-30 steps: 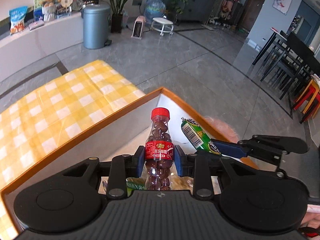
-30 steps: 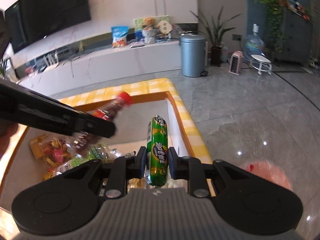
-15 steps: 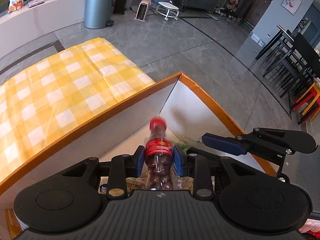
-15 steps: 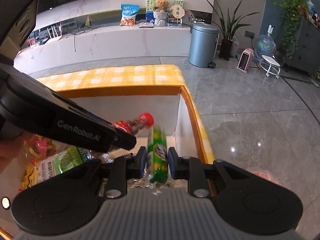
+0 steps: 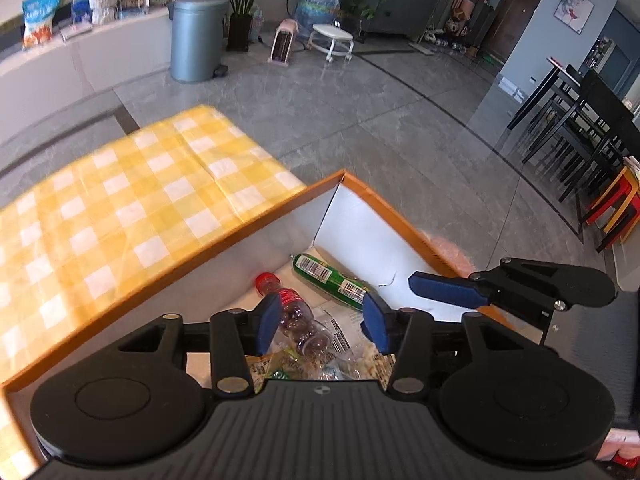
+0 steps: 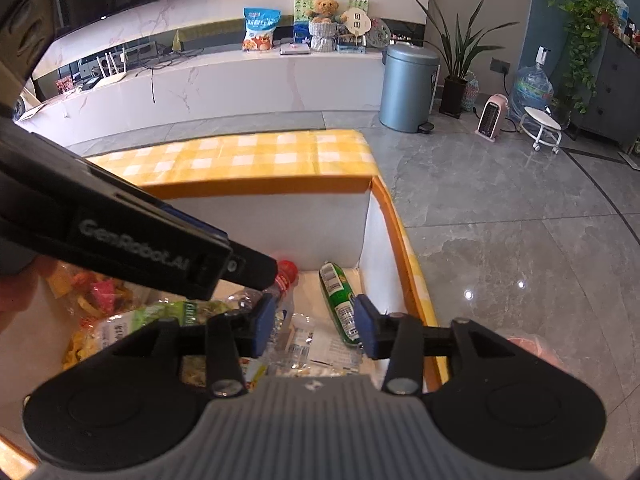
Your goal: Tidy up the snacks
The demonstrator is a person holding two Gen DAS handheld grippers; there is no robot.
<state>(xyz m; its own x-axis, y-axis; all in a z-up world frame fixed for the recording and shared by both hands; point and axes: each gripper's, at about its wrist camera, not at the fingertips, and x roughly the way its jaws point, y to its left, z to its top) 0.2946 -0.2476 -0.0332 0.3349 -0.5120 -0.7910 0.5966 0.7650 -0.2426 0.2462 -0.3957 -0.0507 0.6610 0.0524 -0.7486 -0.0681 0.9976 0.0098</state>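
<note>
An orange-rimmed white box [image 5: 384,208] [image 6: 260,190] holds several snack packs. A small red-capped bottle of brown candies [image 5: 294,316] [image 6: 285,276] lies inside it. A green sausage stick [image 5: 328,276] [image 6: 340,304] lies beside it near the box's right wall. My left gripper [image 5: 322,322] is open and empty just above the bottle. My right gripper [image 6: 314,330] is open and empty above the sausage stick; one of its blue fingers [image 5: 448,291] shows in the left wrist view. The left gripper's body [image 6: 132,240] crosses the right wrist view and hides part of the box.
The box stands on a yellow checked cloth [image 5: 120,208] [image 6: 256,156] at the table's corner. Grey tiled floor [image 5: 360,112] drops away past the edge. Snack bags [image 6: 108,308] fill the box's left side. A bin [image 6: 408,88] and plants stand far off.
Both grippers went down into the box and opened. The candy bottle and the green sausage stick left the jaws and now lie on the box floor.
</note>
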